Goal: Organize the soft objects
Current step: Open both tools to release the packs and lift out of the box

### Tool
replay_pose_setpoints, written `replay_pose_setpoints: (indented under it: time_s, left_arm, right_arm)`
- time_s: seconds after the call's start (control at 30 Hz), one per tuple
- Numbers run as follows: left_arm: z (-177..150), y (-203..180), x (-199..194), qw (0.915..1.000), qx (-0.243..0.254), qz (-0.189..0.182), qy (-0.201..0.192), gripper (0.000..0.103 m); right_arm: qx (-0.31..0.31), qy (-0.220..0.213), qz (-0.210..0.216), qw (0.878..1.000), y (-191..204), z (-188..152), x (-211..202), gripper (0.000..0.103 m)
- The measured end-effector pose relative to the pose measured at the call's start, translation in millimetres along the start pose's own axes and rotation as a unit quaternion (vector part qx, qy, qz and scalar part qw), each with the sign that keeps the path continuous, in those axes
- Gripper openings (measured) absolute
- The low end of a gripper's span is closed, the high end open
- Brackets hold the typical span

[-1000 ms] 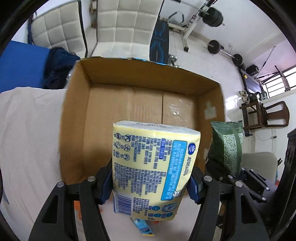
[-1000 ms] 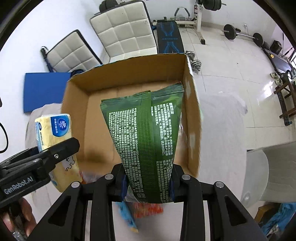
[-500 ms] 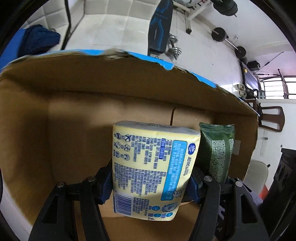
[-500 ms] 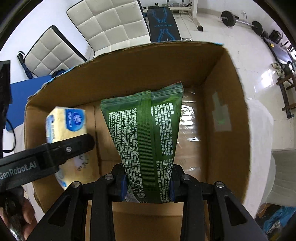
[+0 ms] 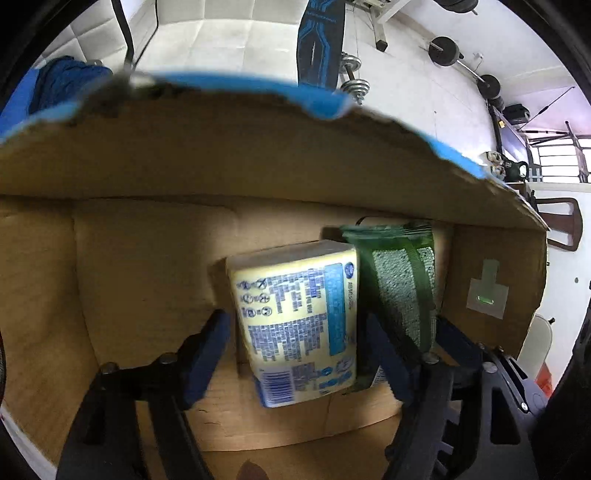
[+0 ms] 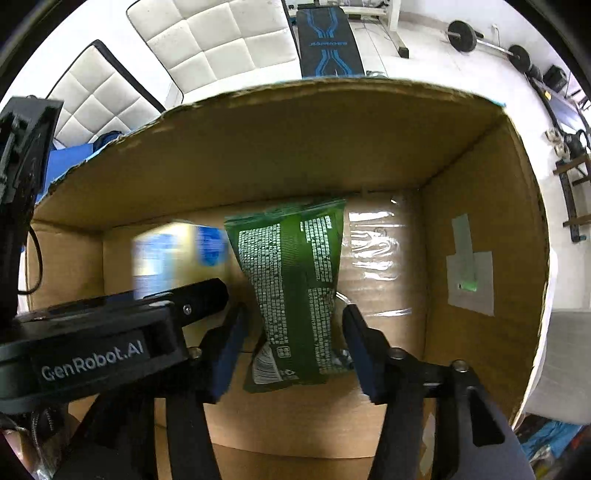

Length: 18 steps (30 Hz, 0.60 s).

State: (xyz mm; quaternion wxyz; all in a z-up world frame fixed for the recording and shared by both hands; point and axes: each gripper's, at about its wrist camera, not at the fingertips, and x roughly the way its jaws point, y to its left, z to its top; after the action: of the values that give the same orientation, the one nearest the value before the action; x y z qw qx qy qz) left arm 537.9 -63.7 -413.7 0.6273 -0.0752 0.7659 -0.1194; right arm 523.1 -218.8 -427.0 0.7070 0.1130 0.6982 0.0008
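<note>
Both grippers are inside the cardboard box [image 5: 258,166]. The yellow tissue pack [image 5: 299,325] lies free on the box floor between the spread jaws of my left gripper [image 5: 295,332], which is open. The green snack bag [image 6: 295,288] lies free between the spread jaws of my right gripper [image 6: 291,332], also open. The green bag also shows in the left wrist view [image 5: 399,288], just right of the tissue pack. The tissue pack shows blurred in the right wrist view [image 6: 173,251], behind the left gripper's body [image 6: 92,354].
The box [image 6: 480,221] has high walls on all sides; clear tape [image 6: 373,251] runs along its floor. White padded chairs [image 6: 221,40], a blue bench [image 6: 328,40] and barbells [image 6: 461,35] stand beyond the far wall.
Both grippers moved deeper into the box and opened. The tissue pack and the green bag have been let go and now lie on the box floor.
</note>
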Motion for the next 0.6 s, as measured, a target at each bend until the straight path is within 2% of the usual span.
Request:
replay_pose_setpoints:
  time_s: [0.03,0.13,0.2,0.27,0.4,0.6]
  left_arm:
    - [-2.3,-1.0,-4.9,1.0000,0.001,0.005,-0.004,0.078]
    - [-10.2,-2.8,-21.6,0.9996,0.009,0.020,-0.020,0.091]
    - [-18.7,-1.9,-34.0,0.9987,0.014,0.035,-0.035,0.092]
    - [-29.5,0.4,-45.1,0.9973,0.017,0.052,-0.048,0.101]
    - [-65.2,7.3,-71.9,0.9940,0.014,0.070,-0.083,0.102]
    - [-111.7,17.8,-93.5,0.9878,0.026,0.097,-0.118,0.102]
  right_arm:
    - [0.000,0.000,0.001,1.000,-0.9,-0.6,-1.1,0.057]
    - [-0.001,-0.003,-0.006,1.000,-0.3,-4.6,-7.1,0.062]
    - [-0.006,-0.007,-0.015,1.000,-1.0,-10.6,-14.3,0.071]
    - [-0.016,-0.008,-0.025,1.000,0.0,-19.8,-22.1,0.081]
    - [-0.037,-0.017,-0.045,0.998,1.5,-41.1,-30.7,0.097]
    - [-0.041,-0.031,-0.057,0.997,4.0,-78.7,-52.7,0.101]
